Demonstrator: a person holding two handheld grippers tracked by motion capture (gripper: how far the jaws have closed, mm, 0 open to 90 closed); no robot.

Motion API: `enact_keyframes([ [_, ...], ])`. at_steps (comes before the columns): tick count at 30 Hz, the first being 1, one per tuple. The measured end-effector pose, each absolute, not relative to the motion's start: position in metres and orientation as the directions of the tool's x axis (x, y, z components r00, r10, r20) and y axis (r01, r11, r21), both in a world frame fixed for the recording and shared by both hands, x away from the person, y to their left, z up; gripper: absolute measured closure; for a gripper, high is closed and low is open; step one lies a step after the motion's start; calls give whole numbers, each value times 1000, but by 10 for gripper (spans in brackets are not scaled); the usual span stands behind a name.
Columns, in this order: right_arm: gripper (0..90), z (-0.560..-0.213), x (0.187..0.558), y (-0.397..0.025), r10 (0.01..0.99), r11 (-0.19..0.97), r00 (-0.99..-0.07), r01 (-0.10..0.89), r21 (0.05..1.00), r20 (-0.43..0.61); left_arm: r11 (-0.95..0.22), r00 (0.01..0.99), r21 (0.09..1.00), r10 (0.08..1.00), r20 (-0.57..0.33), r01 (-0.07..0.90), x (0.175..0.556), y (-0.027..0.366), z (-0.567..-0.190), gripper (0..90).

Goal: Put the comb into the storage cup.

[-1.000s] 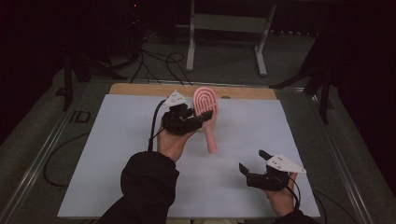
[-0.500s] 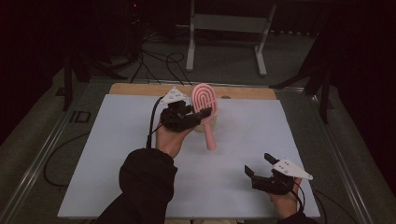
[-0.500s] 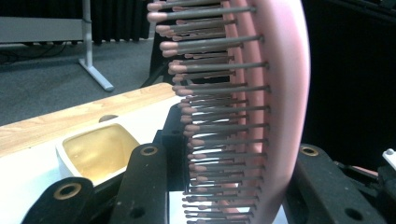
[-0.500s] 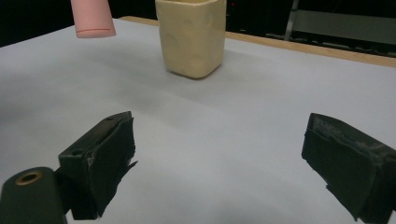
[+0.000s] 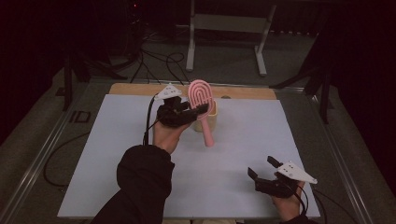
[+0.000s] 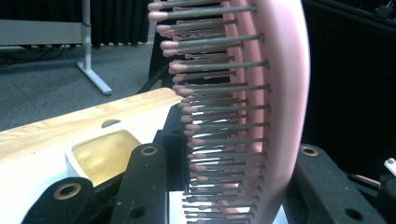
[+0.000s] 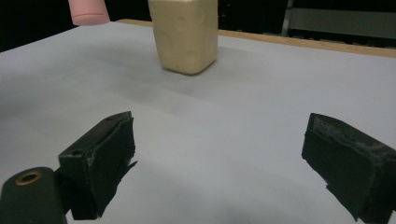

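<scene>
A pink hairbrush (image 5: 203, 106) is held upright above the table, head up and handle hanging down. My left gripper (image 5: 198, 112) is shut on its head; in the left gripper view the bristles (image 6: 219, 112) and pink back (image 6: 285, 93) stand between the jaws. A cream square cup (image 5: 211, 122) stands on the white mat just behind the brush; the left gripper view looks into its yellowish inside (image 6: 105, 154). My right gripper (image 5: 262, 169) is low at the table's front right, open with nothing in it. From there the cup (image 7: 184, 35) and the brush's handle tip (image 7: 88, 11) show ahead.
The white mat (image 5: 116, 154) covers the table, with a wooden strip (image 5: 135, 88) along its far edge. Beyond it stand a metal stand (image 5: 224, 28) and cables on the floor. A metal rail (image 5: 42, 154) borders the left side.
The right gripper has drawn back toward the front right corner. The left gripper with the brush has stayed almost still, shifting slightly over the cup.
</scene>
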State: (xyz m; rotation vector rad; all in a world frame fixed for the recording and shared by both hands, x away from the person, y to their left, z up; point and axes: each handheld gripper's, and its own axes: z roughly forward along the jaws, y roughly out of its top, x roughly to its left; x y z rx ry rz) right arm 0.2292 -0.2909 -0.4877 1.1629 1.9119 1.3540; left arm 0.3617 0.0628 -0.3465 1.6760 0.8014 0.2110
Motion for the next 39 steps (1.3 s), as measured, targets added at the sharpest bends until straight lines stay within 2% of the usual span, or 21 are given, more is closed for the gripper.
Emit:
enact_keyframes([
  [39,91,-493,228,-291,866,129,-494,367,921,76,-81,739,946,646,-190,314,385,62,-305,643],
])
